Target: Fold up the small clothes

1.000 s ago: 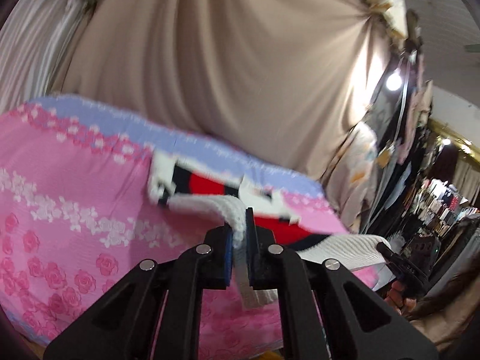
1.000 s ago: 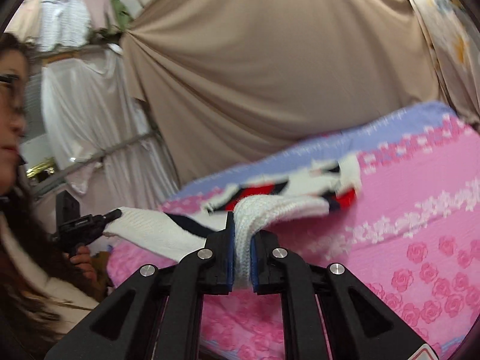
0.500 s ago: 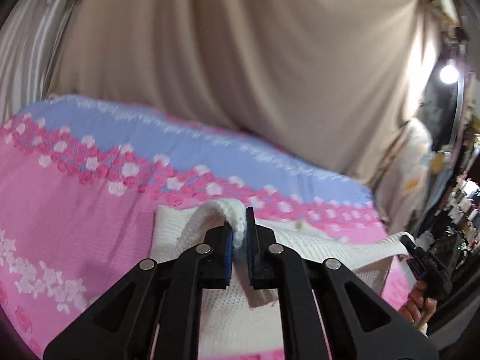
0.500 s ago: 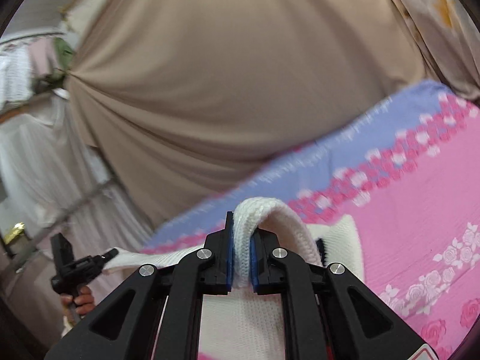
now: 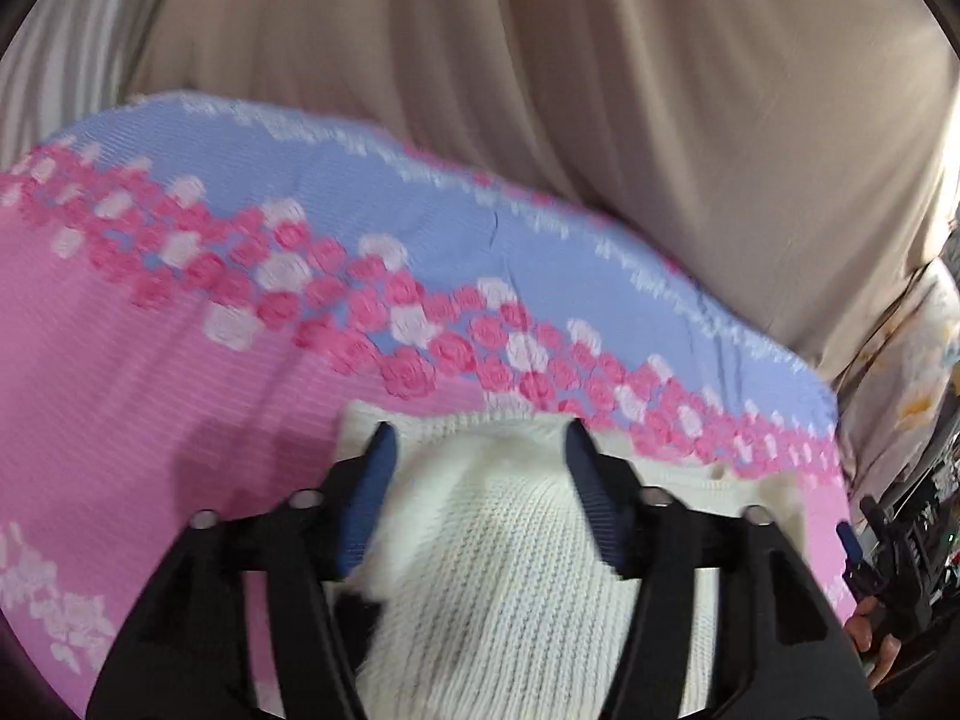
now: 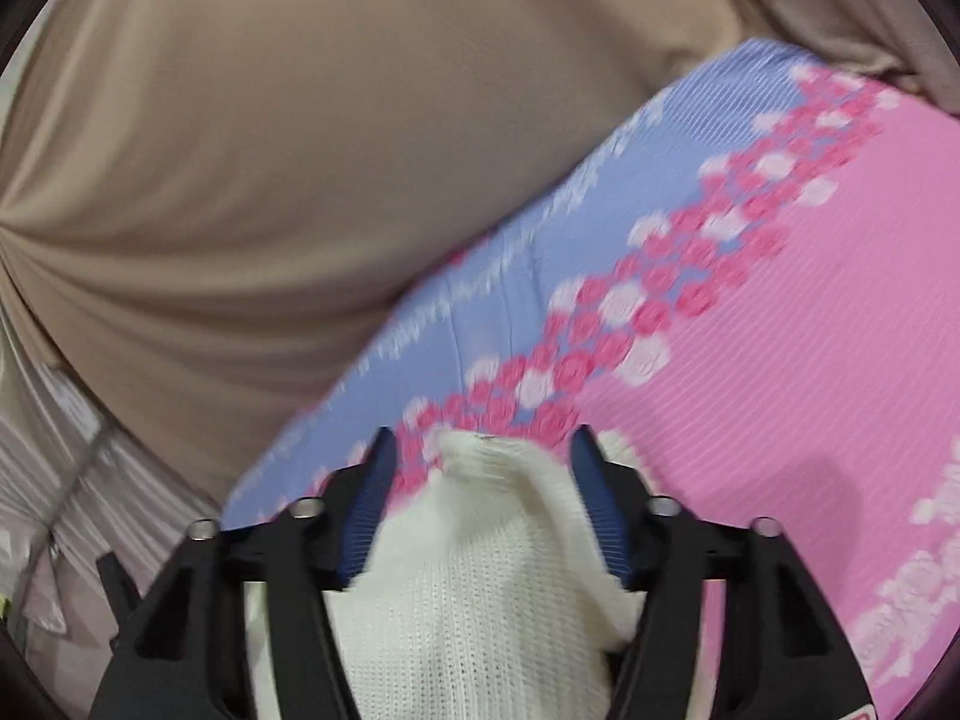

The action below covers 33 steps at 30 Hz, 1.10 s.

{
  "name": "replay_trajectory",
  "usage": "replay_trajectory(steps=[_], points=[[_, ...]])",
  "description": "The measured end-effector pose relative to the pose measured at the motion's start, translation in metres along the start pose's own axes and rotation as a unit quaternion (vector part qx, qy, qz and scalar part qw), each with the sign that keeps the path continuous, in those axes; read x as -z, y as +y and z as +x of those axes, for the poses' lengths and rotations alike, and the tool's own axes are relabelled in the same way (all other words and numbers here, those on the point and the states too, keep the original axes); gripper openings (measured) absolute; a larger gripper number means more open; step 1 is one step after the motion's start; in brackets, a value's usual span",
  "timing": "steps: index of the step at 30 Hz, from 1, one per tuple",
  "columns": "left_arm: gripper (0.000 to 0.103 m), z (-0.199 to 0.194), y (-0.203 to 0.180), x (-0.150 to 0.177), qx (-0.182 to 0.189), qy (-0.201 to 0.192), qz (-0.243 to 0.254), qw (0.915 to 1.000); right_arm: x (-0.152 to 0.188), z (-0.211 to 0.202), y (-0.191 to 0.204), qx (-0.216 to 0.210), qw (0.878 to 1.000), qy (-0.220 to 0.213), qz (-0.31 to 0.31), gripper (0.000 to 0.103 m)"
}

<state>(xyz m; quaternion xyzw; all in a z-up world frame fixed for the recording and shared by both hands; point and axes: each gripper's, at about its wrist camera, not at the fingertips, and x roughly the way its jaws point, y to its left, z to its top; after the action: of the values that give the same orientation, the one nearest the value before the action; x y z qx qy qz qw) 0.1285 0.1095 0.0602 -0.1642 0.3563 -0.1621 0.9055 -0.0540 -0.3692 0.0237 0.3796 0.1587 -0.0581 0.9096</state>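
Both grippers, clamped on the white knit sweater half a second ago, now stand with their jaws spread wide. Between the left gripper and the right gripper the released sweater lies doubled over on the pink rose-patterned bedspread, its far edge near the blue band, probably let go so the fold settles flat.

Both wrist views close over bedspread
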Motion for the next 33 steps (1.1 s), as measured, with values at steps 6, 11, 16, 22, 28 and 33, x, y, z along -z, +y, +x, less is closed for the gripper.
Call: replay_trajectory(steps=[6,11,16,22,28,33], points=[[0.082,-0.076,0.035,0.054,0.015,0.027,0.003,0.9995,0.069,-0.066,-0.013,0.065,0.992,0.067,-0.082,0.064],[0.082,-0.075,0.049,0.104,0.008,0.075,-0.013,0.9970,0.119,-0.078,-0.012,0.096,0.983,0.106,-0.114,0.064],[0.064,-0.068,0.033,0.112,0.004,0.065,0.003,0.9979,0.121,-0.063,0.008,0.086,0.982,0.093,-0.141,0.063],[0.008,-0.086,0.038,0.104,0.007,0.070,0.001,0.9975,0.109,-0.082,0.009,0.046,0.987,0.093,-0.121,0.008],[0.007,-0.118,0.071,0.127,-0.030,0.104,-0.017,0.9939,0.113,-0.124,-0.021,0.071,0.985,0.117,-0.107,0.007],[0.008,-0.108,0.086,0.157,-0.042,0.143,-0.040,0.9880,0.134,-0.116,-0.042,0.117,0.976,0.154,-0.103,0.008]])
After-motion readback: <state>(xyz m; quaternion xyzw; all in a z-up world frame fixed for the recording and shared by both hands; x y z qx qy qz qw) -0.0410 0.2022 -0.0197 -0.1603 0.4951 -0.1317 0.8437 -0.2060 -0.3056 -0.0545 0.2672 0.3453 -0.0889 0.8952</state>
